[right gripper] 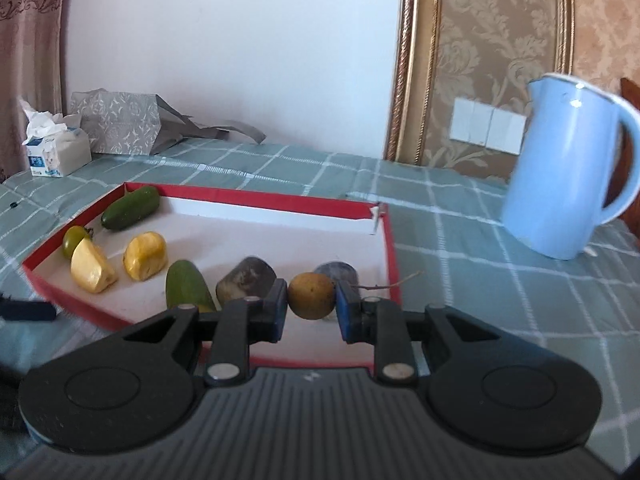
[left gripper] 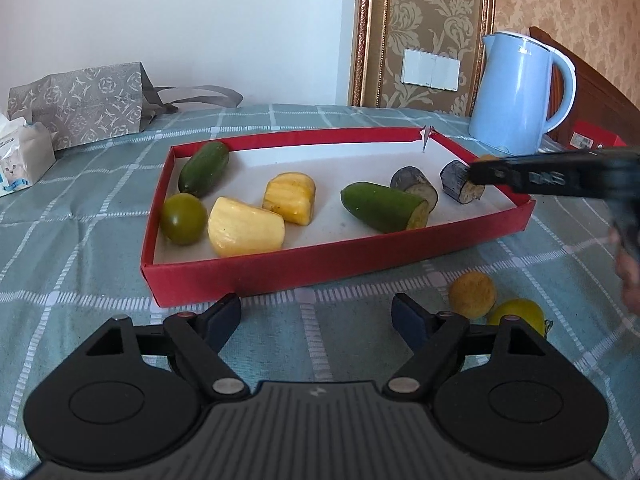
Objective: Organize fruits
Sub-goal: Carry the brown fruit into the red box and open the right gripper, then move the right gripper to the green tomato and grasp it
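Note:
A red tray (left gripper: 280, 266) holds a whole green cucumber (left gripper: 204, 168), a green tomato (left gripper: 184, 218), two yellow fruit pieces (left gripper: 246, 226), a cut cucumber (left gripper: 382, 207) and two dark eggplant chunks (left gripper: 414, 184). My left gripper (left gripper: 316, 310) stands open just before the tray's near wall, nothing between its fingers. To its right on the cloth lie a tan round fruit (left gripper: 472, 294) and a yellow-green fruit (left gripper: 518, 314). My right gripper (right gripper: 312, 305) is shut on a small round brown fruit (right gripper: 311, 295), held above the tray's right end (right gripper: 394, 264).
A light blue kettle (left gripper: 516, 92) stands behind the tray's right corner. A grey patterned bag (left gripper: 84, 104) and a tissue pack (left gripper: 20, 156) sit at the back left. Green checked cloth (left gripper: 80, 240) covers the table around the tray.

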The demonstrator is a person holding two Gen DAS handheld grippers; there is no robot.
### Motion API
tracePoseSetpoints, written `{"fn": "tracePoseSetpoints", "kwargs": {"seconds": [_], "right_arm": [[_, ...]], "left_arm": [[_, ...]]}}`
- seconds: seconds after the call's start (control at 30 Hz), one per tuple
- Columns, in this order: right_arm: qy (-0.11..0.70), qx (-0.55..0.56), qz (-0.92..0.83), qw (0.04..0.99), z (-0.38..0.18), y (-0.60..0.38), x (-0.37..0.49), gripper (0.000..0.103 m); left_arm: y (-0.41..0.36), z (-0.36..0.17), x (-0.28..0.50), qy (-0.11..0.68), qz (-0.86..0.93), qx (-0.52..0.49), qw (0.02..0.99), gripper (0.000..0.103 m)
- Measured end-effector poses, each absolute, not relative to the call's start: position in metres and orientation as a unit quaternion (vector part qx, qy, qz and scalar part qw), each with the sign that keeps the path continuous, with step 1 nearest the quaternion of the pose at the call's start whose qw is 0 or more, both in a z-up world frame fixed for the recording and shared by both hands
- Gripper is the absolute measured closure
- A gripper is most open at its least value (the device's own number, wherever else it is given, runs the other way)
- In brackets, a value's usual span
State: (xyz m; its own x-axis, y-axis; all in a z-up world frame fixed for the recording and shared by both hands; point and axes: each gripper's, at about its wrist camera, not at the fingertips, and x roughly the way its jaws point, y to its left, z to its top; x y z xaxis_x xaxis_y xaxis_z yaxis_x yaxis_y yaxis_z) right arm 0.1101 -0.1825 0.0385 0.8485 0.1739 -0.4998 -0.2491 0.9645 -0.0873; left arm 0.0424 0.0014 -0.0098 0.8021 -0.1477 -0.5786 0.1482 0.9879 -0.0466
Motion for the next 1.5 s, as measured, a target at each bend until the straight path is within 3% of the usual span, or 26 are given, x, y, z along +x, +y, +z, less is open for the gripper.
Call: {"fn": "tracePoseSetpoints", "kwargs": {"seconds": [0.2,0.27,0.33,0.83,1.17,1.5], "right_arm": [[0.259,-0.104,0.107,0.954,0.026,-0.161,0.124,0.077],[0.253,-0.105,0.105,0.956,0.026,-0.16,0.12,0.058],[0.244,-0.106,0.096,0.959,0.026,-0.161,0.116,0.051],[0.225,-0.058,0.169,0.958,0.029,-0.195,0.013,0.051],[0.244,-0.016,0.208,0.947,0.018,-0.205,0.008,0.051],[0.251,-0.065,0.262,0.93,0.014,-0.184,-0.005,0.049]], "left_arm": [[0.001,-0.009,0.043,0.306,-0.079,0.0,0.949,0.019],[0.0,-0.009,0.043,0.306,-0.079,0.002,0.949,0.019],[0.0,-0.009,0.043,0.306,-0.079,0.002,0.949,0.019],[0.001,-0.009,0.043,0.306,-0.08,0.0,0.949,0.019],[0.002,-0.009,0.044,0.308,-0.078,-0.001,0.948,0.015],[0.001,-0.009,0.043,0.308,-0.079,0.0,0.948,0.014]]}}
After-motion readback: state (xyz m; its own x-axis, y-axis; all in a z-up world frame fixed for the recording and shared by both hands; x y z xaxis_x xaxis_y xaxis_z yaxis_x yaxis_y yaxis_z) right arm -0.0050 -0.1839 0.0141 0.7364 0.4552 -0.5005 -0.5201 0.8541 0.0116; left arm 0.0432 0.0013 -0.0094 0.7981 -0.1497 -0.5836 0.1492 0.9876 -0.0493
